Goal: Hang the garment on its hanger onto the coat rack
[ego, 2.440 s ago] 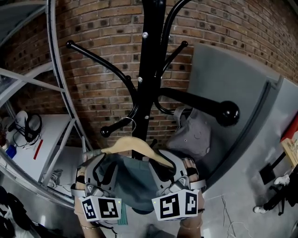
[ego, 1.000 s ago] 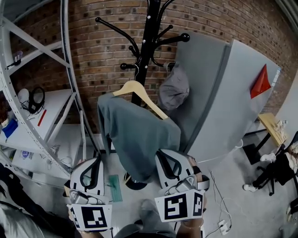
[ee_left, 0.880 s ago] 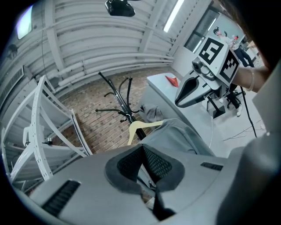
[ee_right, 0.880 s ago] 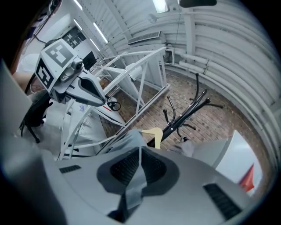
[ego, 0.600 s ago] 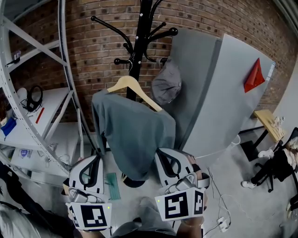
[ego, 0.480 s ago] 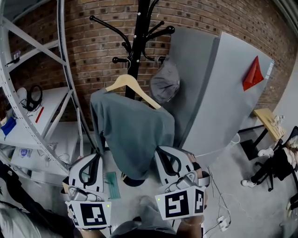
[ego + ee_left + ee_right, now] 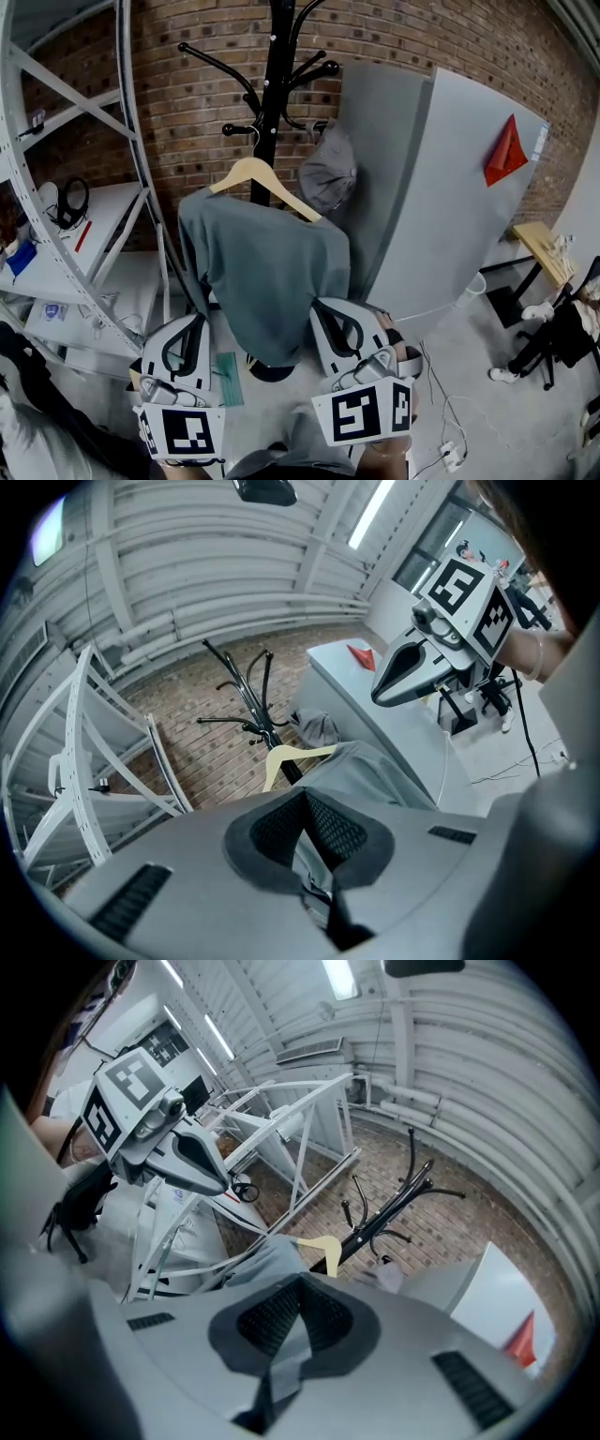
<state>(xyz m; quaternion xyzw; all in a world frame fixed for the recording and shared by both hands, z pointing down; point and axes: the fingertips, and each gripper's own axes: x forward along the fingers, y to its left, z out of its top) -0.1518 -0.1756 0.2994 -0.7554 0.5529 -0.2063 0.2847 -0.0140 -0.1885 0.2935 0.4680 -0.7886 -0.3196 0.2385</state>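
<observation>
Garment (image 7: 267, 272), grey, hung on wooden hanger (image 7: 255, 174), hook over low peg of coat rack (image 7: 270, 94), near grey cap (image 7: 328, 173). I judged weight was on peg, so nothing needed holding. Left gripper (image 7: 190, 321) and right gripper (image 7: 324, 309) were both clenched on nothing. I held both low, under hem, tips pointing up toward rack, right one just beside hem.
</observation>
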